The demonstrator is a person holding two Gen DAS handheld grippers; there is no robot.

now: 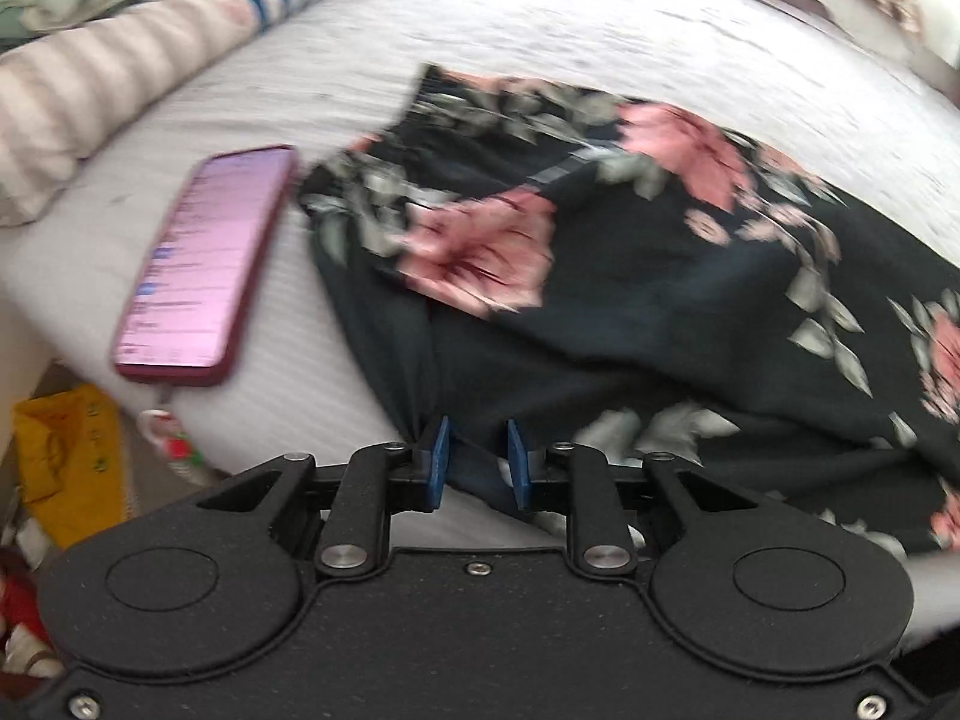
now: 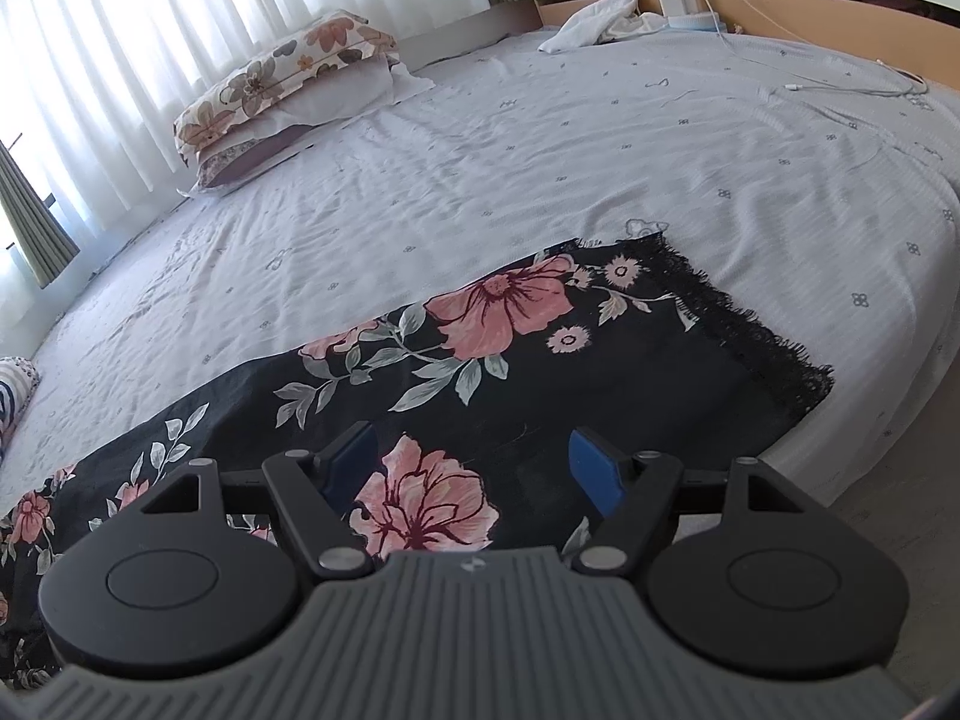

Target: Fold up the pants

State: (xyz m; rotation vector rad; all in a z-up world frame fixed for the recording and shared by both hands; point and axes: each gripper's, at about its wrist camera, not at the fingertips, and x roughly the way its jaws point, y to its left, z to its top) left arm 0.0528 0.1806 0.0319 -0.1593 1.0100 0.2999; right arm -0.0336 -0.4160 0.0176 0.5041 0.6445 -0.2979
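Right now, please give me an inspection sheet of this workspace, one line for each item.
Surface: bed sheet, pale, lightly wrinkled.
Job's things: floral pants spread near the bed edge, lace hem to the right.
Clutter: phone beside the pants; pillows; white cloth.
Grippers: left tool narrowly open, dark fabric between its pads, grip unclear; right tool open above the pants.
Cables: white charger cable on the sheet.
Surroundings: curtains, headboard.
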